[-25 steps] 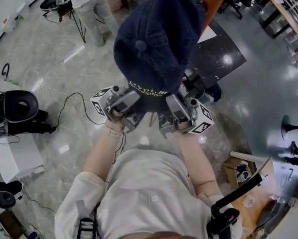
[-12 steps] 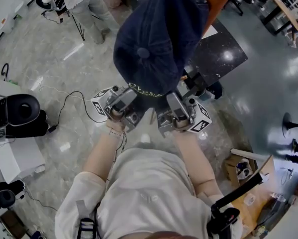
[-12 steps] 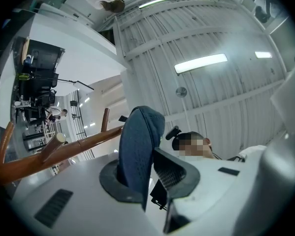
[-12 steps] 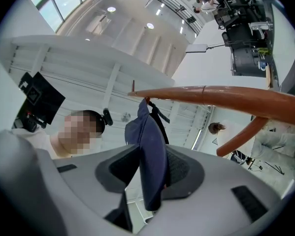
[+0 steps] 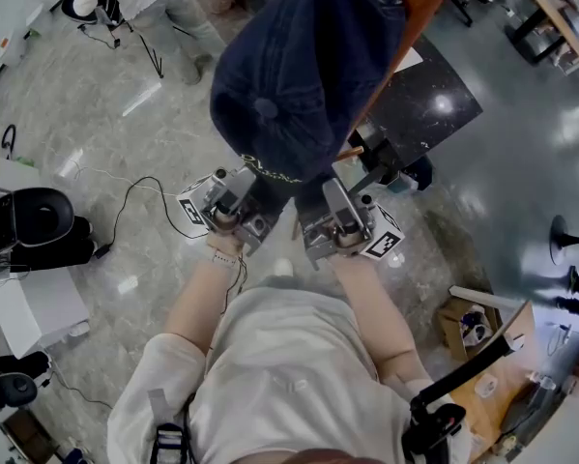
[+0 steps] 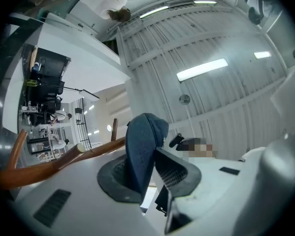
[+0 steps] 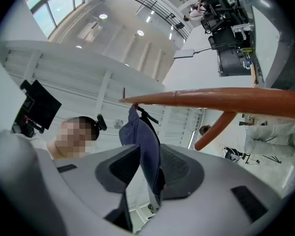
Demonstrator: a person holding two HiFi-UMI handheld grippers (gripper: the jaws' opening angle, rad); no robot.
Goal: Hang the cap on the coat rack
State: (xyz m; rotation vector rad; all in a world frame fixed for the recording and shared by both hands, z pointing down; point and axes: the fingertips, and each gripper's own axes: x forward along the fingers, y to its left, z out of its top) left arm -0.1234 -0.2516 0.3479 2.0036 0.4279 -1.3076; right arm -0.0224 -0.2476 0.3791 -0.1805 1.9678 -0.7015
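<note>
**Both grippers hold the cap up at the rack**

The left gripper [image 6: 147, 173] is clenched on the navy cap [image 5: 299, 75], with a fold of fabric pinched between its fingers [image 6: 179, 168]. The right gripper [image 7: 146, 173] grips the cap's edge in the same way. The cap rises above both sets of fingertips, its crown spread over them. Beyond the right fingers, the cap's top meets the tip of a wooden arm of the coat rack [image 7: 226, 100]. Whether it is hooked on cannot be told.

Navy cap [image 5: 303, 75], button-topped crown facing up, held high against the brown wooden coat rack [image 5: 419, 3]
</note>
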